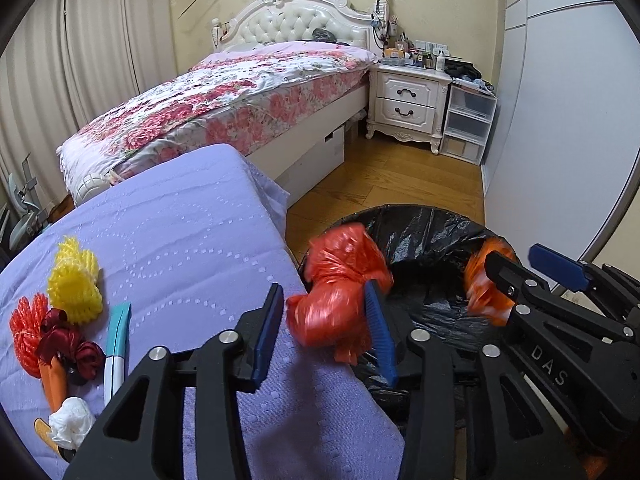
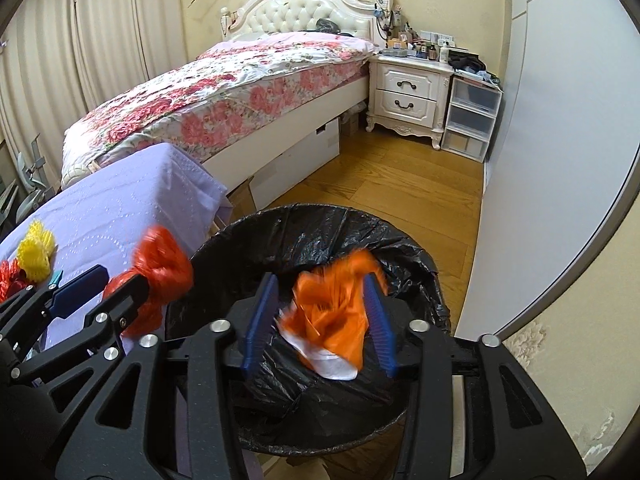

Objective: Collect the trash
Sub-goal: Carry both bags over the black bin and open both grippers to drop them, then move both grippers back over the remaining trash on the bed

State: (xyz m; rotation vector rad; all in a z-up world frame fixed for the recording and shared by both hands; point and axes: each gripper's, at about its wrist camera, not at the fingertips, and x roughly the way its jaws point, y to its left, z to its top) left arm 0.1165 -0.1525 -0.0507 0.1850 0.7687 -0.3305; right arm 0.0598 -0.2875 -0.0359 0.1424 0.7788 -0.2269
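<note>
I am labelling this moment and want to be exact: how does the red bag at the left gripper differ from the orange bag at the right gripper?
The red plastic bag is red and lies over the bin's rim beside the purple cloth; the orange plastic bag is orange with white and is above the bin's inside. Both are crumpled and blurred, between jaws that stand apart.

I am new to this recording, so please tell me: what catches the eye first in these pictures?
Two bright crumpled bags stand out: a red bag between the left gripper's open jaws at the purple table's edge, and an orange bag between the right gripper's open jaws over the black-lined bin.
</note>
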